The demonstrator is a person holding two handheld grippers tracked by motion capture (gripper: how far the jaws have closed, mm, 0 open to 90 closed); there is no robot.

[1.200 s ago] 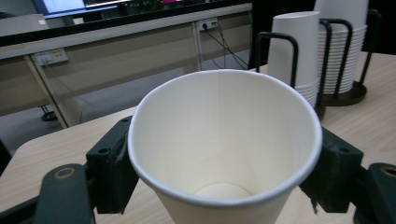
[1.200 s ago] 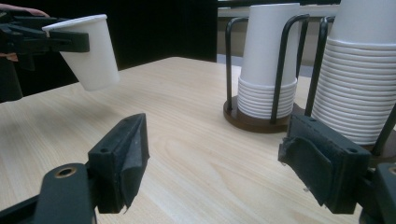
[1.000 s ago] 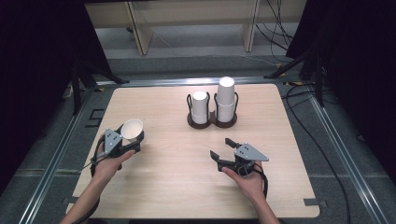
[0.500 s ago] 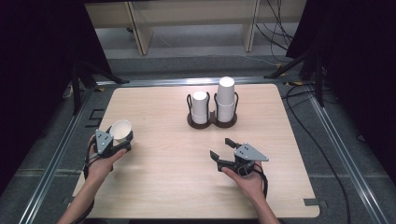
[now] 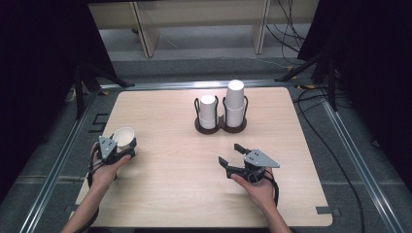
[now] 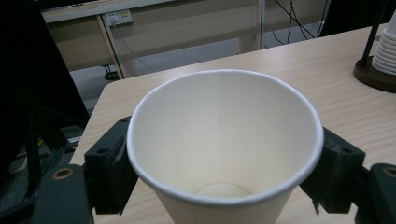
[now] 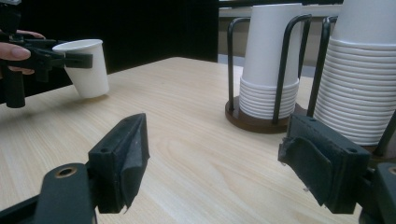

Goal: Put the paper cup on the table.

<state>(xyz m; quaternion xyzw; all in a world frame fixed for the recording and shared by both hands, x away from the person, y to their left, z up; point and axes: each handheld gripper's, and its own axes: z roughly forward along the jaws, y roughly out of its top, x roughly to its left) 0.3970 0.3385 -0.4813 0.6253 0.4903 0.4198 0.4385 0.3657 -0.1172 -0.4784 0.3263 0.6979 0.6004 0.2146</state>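
High view: left gripper (image 5: 118, 145), clamped on the paper cup (image 5: 124, 137), has carried it toward the table's (image 5: 184, 194) left edge for setting down, right gripper (image 5: 232, 156) gaping empty.

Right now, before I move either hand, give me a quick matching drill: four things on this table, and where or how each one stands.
Things:
1. single cup
2. right gripper
3. tall stack
4. short stack

States:
A. open, nothing between its jaws
B. right slot of the holder
C. held in the left gripper, mouth up and tilted
D. left slot of the holder

Pairs: 1-C, 2-A, 3-B, 4-D
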